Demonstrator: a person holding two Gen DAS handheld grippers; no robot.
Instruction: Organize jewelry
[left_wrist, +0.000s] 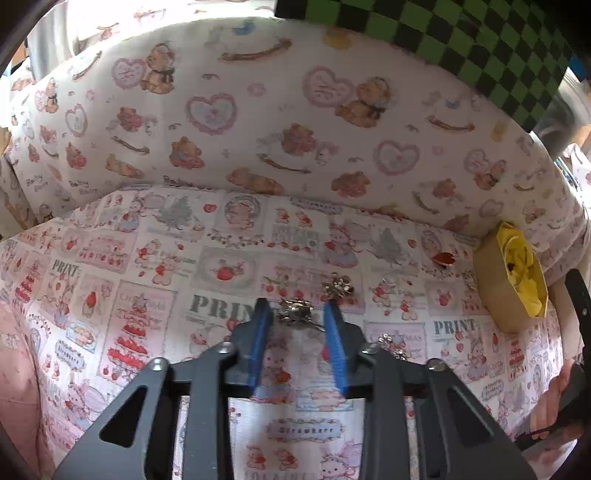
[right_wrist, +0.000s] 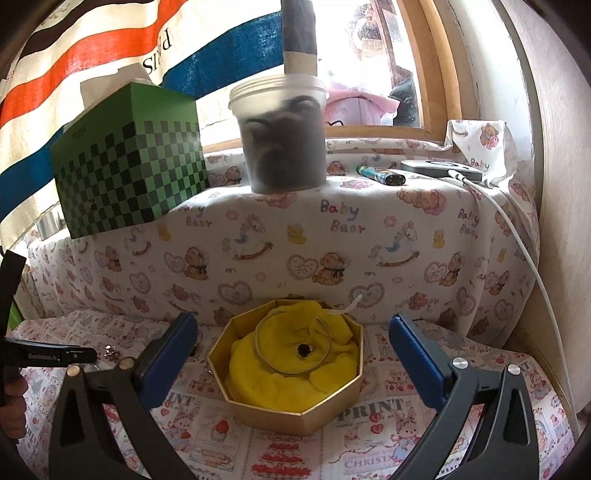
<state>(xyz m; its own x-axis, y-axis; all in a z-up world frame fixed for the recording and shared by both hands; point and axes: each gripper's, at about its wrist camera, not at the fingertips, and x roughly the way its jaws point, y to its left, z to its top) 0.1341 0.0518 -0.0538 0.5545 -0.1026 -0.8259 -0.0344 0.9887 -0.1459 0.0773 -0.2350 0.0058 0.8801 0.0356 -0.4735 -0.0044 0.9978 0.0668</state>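
My left gripper (left_wrist: 297, 310) points down at the printed cloth, with a silver trinket (left_wrist: 295, 314) lying between its blue pads. The pads stand close on either side of it, and a sliver of cloth still shows by the left one. Another silver trinket (left_wrist: 337, 288) lies just beyond, a red heart brooch (left_wrist: 443, 258) further right, and a third silver piece (left_wrist: 391, 345) beside the right finger. My right gripper (right_wrist: 291, 323) stands wide open in front of the gold octagonal box (right_wrist: 332, 413). On the box's yellow cloth rest a thin bangle (right_wrist: 266, 363) and a dark-stoned ring (right_wrist: 303, 349).
A bear-print covered ledge (right_wrist: 332, 229) rises behind the work surface. It carries a green checkered box (right_wrist: 129, 162), a frosted tub (right_wrist: 282, 133), a lighter (right_wrist: 380, 175) and a grey device with a white cable (right_wrist: 524, 251). A hand (left_wrist: 554, 402) holds the other tool at the right.
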